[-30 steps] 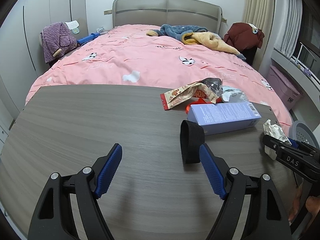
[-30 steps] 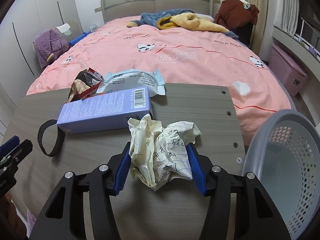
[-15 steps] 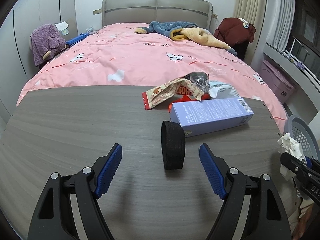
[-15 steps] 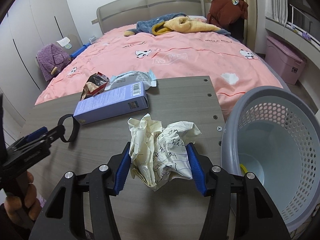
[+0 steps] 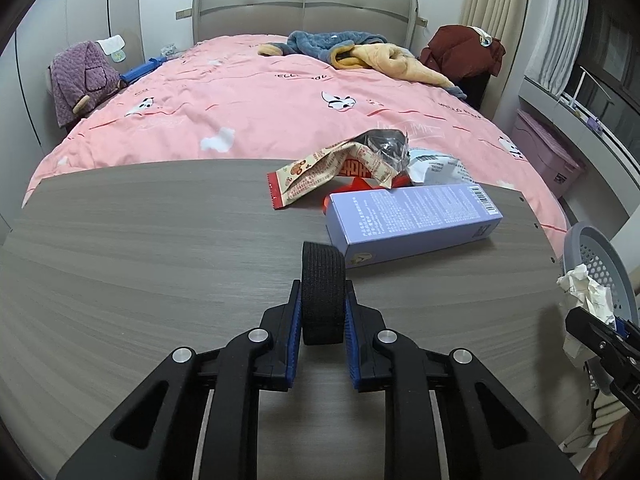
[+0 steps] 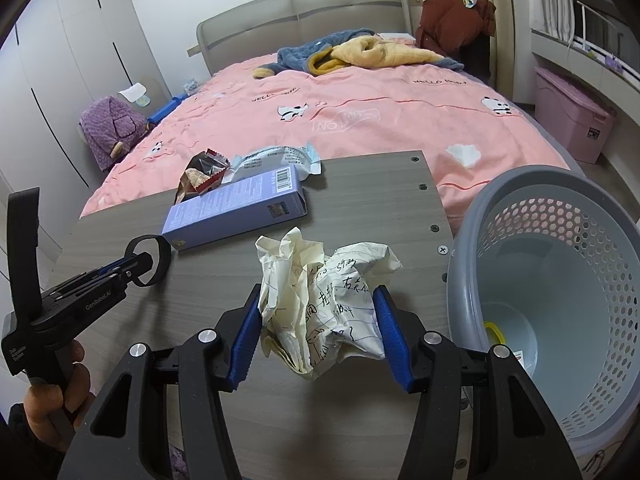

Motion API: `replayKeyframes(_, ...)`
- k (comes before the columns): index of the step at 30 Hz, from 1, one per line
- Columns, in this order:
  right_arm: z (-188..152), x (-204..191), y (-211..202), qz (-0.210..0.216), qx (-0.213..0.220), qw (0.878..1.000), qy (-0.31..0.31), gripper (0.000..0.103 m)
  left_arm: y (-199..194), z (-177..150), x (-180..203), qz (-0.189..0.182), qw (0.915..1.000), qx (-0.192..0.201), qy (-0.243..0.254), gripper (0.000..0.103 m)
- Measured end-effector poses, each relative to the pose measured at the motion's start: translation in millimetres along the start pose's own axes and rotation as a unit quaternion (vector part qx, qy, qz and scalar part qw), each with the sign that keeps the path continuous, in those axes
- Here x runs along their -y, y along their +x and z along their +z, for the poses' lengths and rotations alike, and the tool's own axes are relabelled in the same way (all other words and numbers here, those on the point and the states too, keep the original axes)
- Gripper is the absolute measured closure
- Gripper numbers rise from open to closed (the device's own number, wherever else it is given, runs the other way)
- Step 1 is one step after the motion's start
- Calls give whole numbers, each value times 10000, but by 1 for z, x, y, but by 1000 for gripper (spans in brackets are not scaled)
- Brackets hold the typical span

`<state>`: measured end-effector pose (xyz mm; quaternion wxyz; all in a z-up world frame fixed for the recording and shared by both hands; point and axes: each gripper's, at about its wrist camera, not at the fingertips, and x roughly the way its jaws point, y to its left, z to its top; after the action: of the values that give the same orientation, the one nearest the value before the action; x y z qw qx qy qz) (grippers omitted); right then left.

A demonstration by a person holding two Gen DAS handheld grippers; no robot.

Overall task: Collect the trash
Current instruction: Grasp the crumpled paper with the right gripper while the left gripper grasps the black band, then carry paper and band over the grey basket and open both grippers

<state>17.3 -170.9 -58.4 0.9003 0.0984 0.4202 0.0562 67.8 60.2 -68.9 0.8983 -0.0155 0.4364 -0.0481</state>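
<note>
A black elastic band (image 5: 322, 268) stands on edge on the grey wooden table (image 5: 140, 240). My left gripper (image 5: 322, 286) is closing, and its blue pads press on the band from both sides. The right wrist view shows this grip from the side, left gripper (image 6: 138, 266) on the band (image 6: 160, 258). My right gripper (image 6: 319, 294) is shut on a crumpled sheet of written paper (image 6: 324, 312), held above the table's right end beside a grey perforated basket (image 6: 560, 216). The same paper (image 5: 586, 288) shows at the right edge of the left wrist view.
A purple carton (image 5: 412, 216) lies just beyond the band. Behind it lie a snack wrapper (image 5: 320, 172) and a white packet (image 5: 436, 168). Something small and yellow (image 6: 494, 330) lies in the basket. A pink bed stands past the table, and a person's hand (image 6: 48, 396) holds the left gripper.
The left jaws, wide open before, have come together on the black band. The right gripper with the paper has shifted toward the basket, which now fills more of its view.
</note>
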Motion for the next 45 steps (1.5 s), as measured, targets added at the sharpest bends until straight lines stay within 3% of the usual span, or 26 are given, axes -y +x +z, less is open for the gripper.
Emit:
replayKeyframes(13, -4, 7, -19, 113, 196, 9997, 46, 50, -53, -2, 14, -80, 9992, 363, 174, 84)
replayKeyframes(25, -6, 53, -69, -282, 598, 9973, 310, 50, -80, -1, 102, -730, 9908, 554, 995, 84)
replayKeyframes(36, -18, 126, -102, -942, 739, 9894, 823, 50, -73, -10, 181, -1291, 9767, 315, 1688, 84)
replayKeyframes(45, -26, 173, -111, -1218, 761, 9825, 1184, 50, -57, -12, 239, -1609, 9638, 175, 2119, 84)
